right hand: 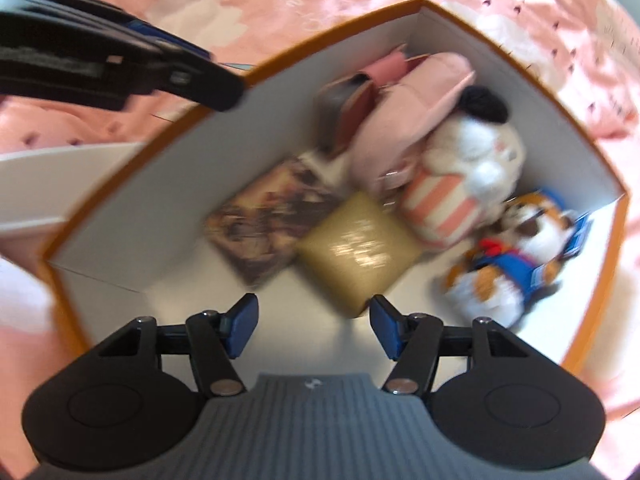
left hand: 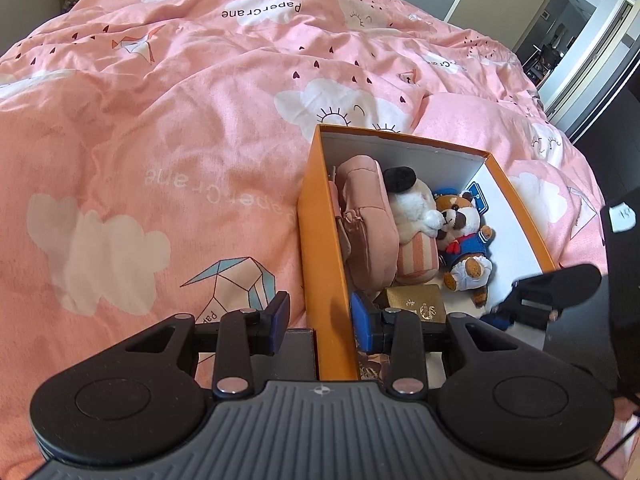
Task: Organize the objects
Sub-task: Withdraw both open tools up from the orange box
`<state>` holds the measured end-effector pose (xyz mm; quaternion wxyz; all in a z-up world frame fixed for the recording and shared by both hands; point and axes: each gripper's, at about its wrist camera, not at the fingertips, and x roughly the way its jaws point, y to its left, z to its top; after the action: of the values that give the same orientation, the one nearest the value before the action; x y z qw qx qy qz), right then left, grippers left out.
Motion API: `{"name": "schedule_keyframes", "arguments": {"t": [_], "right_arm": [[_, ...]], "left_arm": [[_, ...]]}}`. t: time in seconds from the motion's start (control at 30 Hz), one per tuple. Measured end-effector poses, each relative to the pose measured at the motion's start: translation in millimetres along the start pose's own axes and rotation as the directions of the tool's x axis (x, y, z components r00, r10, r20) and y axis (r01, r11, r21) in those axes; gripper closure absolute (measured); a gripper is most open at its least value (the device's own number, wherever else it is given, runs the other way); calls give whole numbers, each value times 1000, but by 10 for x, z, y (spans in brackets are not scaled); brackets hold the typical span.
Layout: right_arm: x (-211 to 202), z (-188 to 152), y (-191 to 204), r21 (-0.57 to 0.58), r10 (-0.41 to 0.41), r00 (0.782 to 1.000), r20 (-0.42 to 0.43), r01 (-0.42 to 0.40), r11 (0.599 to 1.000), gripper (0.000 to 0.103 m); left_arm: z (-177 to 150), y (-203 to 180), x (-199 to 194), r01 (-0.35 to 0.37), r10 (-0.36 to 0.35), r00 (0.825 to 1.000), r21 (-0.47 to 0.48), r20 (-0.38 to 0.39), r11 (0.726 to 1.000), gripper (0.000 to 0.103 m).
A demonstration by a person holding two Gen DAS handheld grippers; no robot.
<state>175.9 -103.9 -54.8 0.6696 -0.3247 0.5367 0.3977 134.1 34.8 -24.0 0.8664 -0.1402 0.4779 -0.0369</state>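
I judge the sorting to be near its end: the orange box (right hand: 520, 68) on the pink bedspread (left hand: 160, 120) already holds what looks like 5 things, and I see nothing loose on the bedspread within my views. My right claw (right hand: 312, 328) hangs above the near end of the box with its fingers spread wide and nothing between them; that picture is smeared, so fine detail is lost. Just ahead of its tips lies the gold box (right hand: 356, 252), and beside that, nearer the left wall, a brown patterned box (right hand: 264, 224). Beyond them sit the pink pouch (right hand: 404, 120), the white plush toy (right hand: 468, 168) with its striped body, and the small bear in a blue sailor suit (right hand: 508, 260), against the right wall. My left claw (left hand: 320, 320) straddles the box's near left wall, 1 finger outside and 1 inside, parted with the wall between them but seemingly not pinched, so it holds nothing. The next move, I think, calls either for lifting my right claw out of the box without nudging the gold box, or for closing my left on the wall to steady or shift the box.
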Motion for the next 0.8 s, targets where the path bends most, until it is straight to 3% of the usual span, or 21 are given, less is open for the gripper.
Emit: {"name": "schedule_keyframes", "arguments": {"t": [0.1, 0.33, 0.4, 0.47, 0.63, 0.8], "right_arm": [[68, 19, 118, 49, 65, 998, -14, -65, 997, 58], [328, 162, 180, 106, 48, 998, -51, -42, 993, 62], [353, 203, 182, 113, 44, 998, -46, -39, 993, 66], [381, 238, 207, 103, 23, 999, -47, -18, 994, 78], [401, 298, 237, 96, -25, 999, -23, 27, 995, 81], [408, 302, 238, 106, -23, 1000, -11, 24, 994, 81]], "left_arm": [[-18, -3, -11, 3, -3, 1000, 0, -1, 1000, 62], [-69, -19, -40, 13, -13, 1000, 5, -4, 1000, 62], [-74, -13, -32, 17, -17, 1000, 2, -6, 1000, 62], [-74, -3, -29, 22, -22, 1000, -1, -8, 1000, 62], [-67, 32, -32, 30, -30, 1000, -18, -6, 999, 64], [-63, 34, -35, 30, -30, 1000, -18, -3, 999, 63]]}}
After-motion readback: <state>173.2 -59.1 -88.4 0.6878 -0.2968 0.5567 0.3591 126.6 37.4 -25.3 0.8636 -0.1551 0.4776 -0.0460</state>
